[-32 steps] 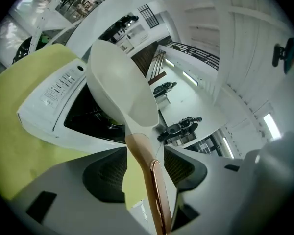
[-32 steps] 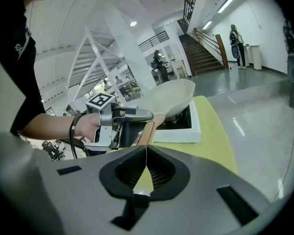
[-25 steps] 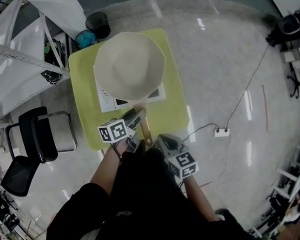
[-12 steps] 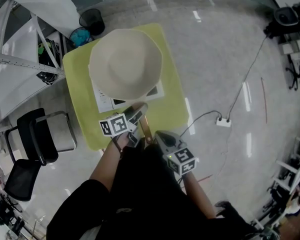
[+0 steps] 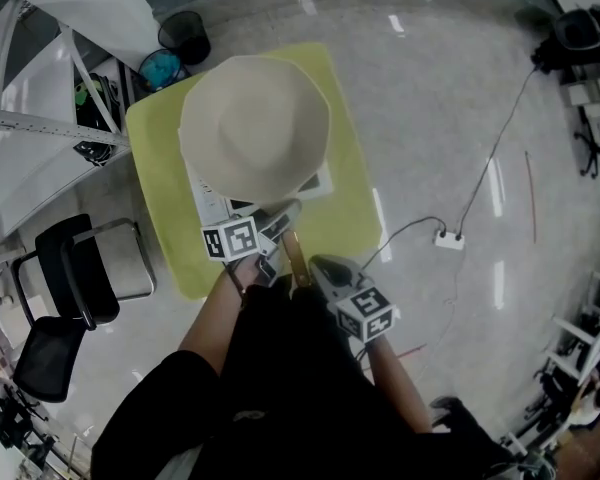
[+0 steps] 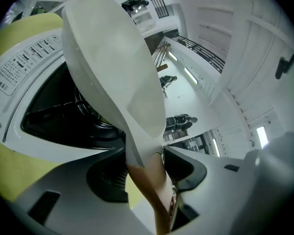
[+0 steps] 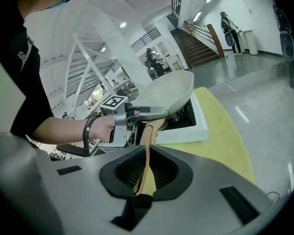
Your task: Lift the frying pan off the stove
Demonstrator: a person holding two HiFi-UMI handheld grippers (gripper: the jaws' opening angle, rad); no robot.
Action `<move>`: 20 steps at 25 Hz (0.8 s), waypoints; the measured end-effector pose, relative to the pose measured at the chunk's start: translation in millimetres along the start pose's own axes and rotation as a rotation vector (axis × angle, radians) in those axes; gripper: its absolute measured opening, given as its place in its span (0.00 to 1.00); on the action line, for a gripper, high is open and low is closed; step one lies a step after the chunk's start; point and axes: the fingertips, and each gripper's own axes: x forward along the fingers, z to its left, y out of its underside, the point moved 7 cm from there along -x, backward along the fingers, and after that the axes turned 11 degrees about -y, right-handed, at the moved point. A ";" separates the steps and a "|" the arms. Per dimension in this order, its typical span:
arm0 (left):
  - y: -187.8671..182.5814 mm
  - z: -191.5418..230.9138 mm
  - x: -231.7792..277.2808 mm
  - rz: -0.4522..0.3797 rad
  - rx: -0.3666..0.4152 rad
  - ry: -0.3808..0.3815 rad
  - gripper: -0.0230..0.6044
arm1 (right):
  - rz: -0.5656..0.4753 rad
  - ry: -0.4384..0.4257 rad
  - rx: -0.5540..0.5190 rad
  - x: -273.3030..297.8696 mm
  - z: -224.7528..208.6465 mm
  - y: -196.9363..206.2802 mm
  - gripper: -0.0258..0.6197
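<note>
Frying pan (image 5: 255,128): cream-coloured, wide and shallow, over the white stove (image 5: 212,206). It covers most of the stove from above. In the left gripper view its pale underside (image 6: 112,67) is tipped up over the black burner. It looks clear of the burner on the near side; I cannot tell whether any edge touches.

Handle (image 5: 292,256): a long tan bar running from the pan toward the person, flat and thin edge-on (image 7: 147,151).

Left tool (image 5: 280,220): jaws clamped on the handle just behind where it joins the pan (image 6: 144,160). The person's hand (image 7: 95,129) is on the grip.

Right tool (image 7: 147,173): jaws closed tight on the outer end of the handle, which passes edge-on between the ridged pads.

Handling, as judged:
- Rigid metal body, likely moderately heavy, with the weight well forward of both grips, so the bowl will want to droop.
- The handle is smooth and narrow and could twist or slip in the pads.
- The hold near the neck carries the load; the end hold steadies against roll.
- Not fragile, but a knock on the stove edge is possible.

Stove sits on a yellow-green tabletop (image 5: 352,218), with glossy floor (image 5: 450,118) around it.
</note>
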 end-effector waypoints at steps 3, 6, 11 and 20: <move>-1.9 -0.2 2.3 0.032 -0.007 0.019 0.43 | 0.009 -0.044 0.084 7.1 -12.0 7.3 0.07; -1.9 -0.4 3.7 0.043 -0.012 0.021 0.43 | 0.014 -0.128 0.177 19.3 -15.1 11.8 0.29; -3.9 0.6 3.6 0.056 -0.016 0.019 0.43 | 0.049 -0.157 0.197 43.2 -14.1 11.8 0.36; -5.9 -0.5 4.4 0.083 -0.014 0.025 0.43 | 0.052 -0.182 0.267 69.8 -21.9 8.0 0.36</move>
